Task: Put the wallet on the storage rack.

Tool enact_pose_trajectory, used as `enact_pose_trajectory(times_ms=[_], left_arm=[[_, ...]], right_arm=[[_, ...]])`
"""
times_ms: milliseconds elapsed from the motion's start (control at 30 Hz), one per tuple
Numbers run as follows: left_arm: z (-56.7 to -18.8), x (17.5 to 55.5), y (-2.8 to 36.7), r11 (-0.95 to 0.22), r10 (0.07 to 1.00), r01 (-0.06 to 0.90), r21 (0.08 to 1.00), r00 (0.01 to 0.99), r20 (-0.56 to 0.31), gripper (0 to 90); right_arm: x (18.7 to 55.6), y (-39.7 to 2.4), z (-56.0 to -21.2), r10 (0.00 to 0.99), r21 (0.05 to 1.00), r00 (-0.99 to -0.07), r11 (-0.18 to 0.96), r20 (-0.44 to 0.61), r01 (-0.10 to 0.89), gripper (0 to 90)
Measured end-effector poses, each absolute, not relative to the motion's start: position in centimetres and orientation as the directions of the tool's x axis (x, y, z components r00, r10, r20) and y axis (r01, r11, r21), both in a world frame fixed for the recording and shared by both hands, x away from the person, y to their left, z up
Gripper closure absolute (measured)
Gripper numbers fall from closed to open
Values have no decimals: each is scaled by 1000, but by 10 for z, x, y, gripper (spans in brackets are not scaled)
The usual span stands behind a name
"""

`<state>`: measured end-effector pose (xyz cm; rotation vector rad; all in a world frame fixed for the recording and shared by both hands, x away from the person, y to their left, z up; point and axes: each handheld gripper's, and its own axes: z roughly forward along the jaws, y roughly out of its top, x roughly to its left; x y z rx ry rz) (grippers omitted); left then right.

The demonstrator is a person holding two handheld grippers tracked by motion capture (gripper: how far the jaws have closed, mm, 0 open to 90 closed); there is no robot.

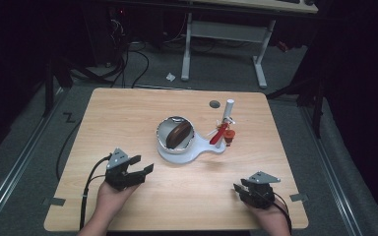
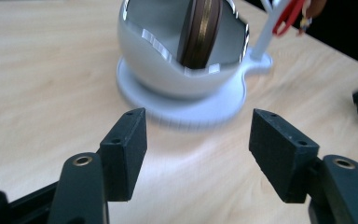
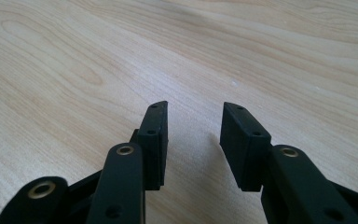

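On the worktop point(image 1: 128, 118), the white stand point(image 1: 187, 153) sits near centre, its metal bowl point(image 1: 170, 129) holding a brown disc point(image 1: 178, 134) on edge. The left gripper view shows the disc's brass-coloured rim, which the high view does not. Left gripper point(image 1: 142, 163): jaws wide apart, empty, facing the stand. Right gripper point(image 1: 240, 187): jaws parted narrowly, empty, near the front edge. Bare wood lies between both grippers.

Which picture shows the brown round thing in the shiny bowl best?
The left gripper view: the brown disc stands on edge inside the shiny bowl, close up, its gold rim band clear. In the high view it is small and dark in the bowl. The right gripper view looks at bare table.
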<state>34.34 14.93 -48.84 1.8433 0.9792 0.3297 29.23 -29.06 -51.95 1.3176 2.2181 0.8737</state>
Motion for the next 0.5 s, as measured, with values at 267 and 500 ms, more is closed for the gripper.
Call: enact_pose_trajectory(times_ms=[267,500], left_arm=[[-518,309,187,-196,788,526,828,587,-187,336],[-520,306,197,-166,799,549,819,562,-215,322]], right_arm=[[286,-296,-522,894,690,-447,346,-36,636,621],[280,-302,-518,907,713,-419,325,-49,621,617]])
